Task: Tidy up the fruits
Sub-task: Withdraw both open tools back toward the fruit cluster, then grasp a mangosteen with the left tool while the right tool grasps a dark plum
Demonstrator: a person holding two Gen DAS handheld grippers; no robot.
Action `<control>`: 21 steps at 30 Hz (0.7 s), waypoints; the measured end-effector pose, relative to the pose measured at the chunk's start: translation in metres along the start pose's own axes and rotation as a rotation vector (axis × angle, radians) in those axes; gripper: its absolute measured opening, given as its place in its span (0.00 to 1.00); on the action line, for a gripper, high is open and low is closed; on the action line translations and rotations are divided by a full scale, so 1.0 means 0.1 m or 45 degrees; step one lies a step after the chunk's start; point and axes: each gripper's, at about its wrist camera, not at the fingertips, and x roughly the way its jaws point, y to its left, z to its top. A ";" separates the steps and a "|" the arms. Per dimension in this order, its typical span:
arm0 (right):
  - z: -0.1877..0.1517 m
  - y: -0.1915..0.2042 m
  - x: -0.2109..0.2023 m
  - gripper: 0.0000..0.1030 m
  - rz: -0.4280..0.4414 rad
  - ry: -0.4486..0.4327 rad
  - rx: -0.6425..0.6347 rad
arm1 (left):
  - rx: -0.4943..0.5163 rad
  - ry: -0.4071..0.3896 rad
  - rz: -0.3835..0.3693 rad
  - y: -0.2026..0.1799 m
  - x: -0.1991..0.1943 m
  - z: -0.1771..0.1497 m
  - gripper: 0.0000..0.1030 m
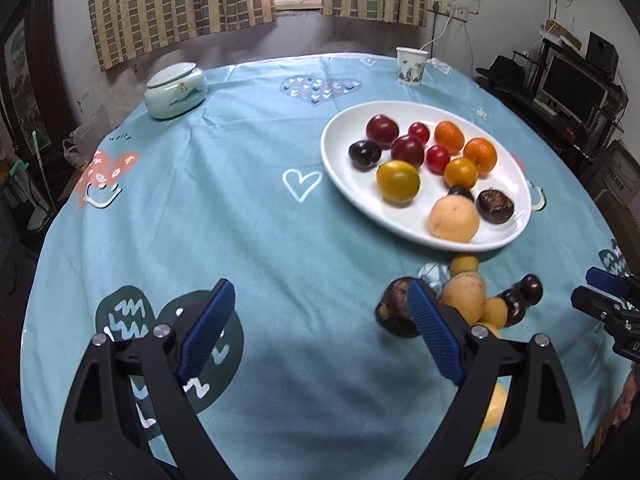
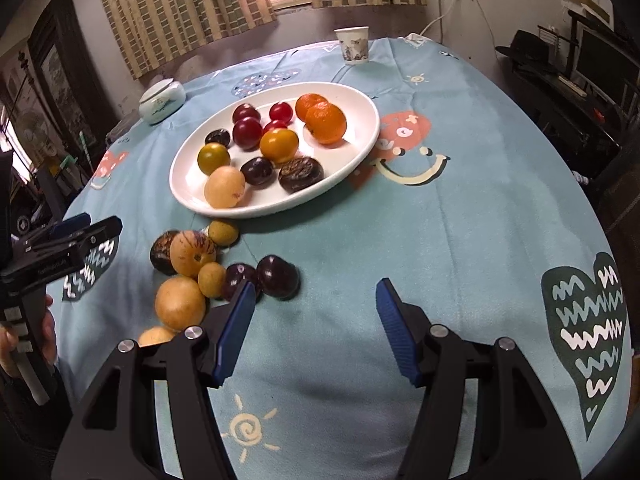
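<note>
Both claws hang wide with nothing between their fingers — the left claw [image 1: 320, 320] and the right claw [image 2: 316, 320] low over the desk [image 2: 460, 240]. The white plate [image 2: 360, 148] holds plums, oranges and tomatoes; a loose heap of fruit [image 2: 192, 264] lies on the cloth just beside its near rim.

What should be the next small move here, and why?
Probably ease the open right gripper forward and left to the nearest dark plum. Both grippers hold nothing, the white plate already carries fruit, and a loose fruit cluster remains on the tablecloth beside it.
</note>
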 end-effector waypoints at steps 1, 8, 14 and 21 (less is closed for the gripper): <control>-0.03 0.01 0.01 0.61 -0.007 0.003 -0.014 | 0.000 0.016 0.007 0.01 0.02 -0.02 0.87; -0.07 0.11 0.17 0.53 0.027 0.041 -0.080 | 0.056 0.087 0.004 -0.09 0.13 -0.18 0.87; 0.02 0.22 0.26 0.49 0.029 0.055 -0.124 | 0.108 0.123 0.011 -0.20 0.22 -0.26 0.87; 0.17 0.26 0.48 0.33 0.027 0.075 -0.123 | 0.077 0.162 -0.009 -0.18 0.35 -0.25 0.87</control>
